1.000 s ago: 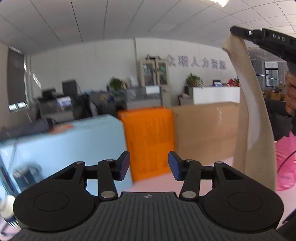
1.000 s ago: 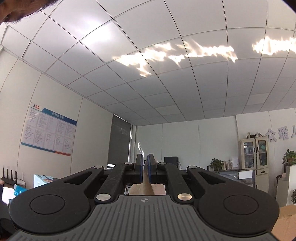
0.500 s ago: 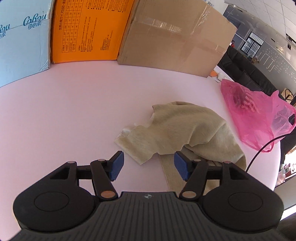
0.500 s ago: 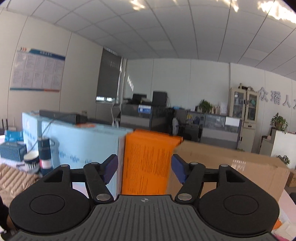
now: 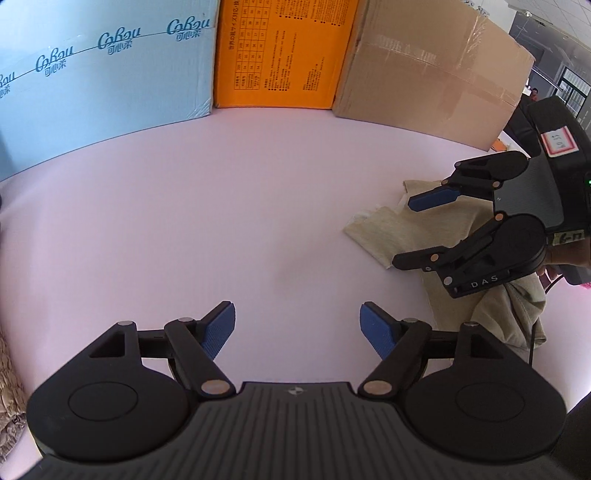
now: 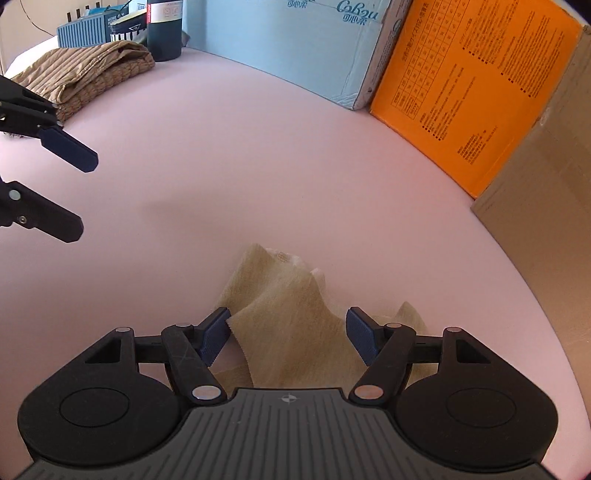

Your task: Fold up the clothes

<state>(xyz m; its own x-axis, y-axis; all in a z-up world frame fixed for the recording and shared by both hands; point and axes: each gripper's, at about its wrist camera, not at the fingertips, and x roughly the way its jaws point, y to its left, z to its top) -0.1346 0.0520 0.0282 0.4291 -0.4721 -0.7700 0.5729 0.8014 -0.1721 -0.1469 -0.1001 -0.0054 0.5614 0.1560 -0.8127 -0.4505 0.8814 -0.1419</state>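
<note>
A crumpled beige garment [image 5: 402, 236] lies on the pink table [image 5: 221, 206] at the right of the left wrist view. My right gripper [image 5: 413, 230] hovers over its near edge, open, a hand behind it. In the right wrist view the right gripper [image 6: 288, 328] stands open with the beige garment [image 6: 280, 291] lying loose between and below its blue pads, not pinched. My left gripper [image 5: 297, 328] is open over bare table, well left of the garment. It also shows at the left edge as the left gripper [image 6: 79, 195], fingers spread.
A light blue box [image 5: 103, 81], an orange box [image 5: 280, 51] and a cardboard box [image 5: 424, 66] line the table's far side. A folded brown striped garment [image 6: 85, 70] and a dark cup [image 6: 164, 29] sit at the far left corner.
One second ago my right gripper held the beige garment high in the air, shut on it. It has since let go and opened; the garment lies on the table and both grippers have tilted down toward it.
</note>
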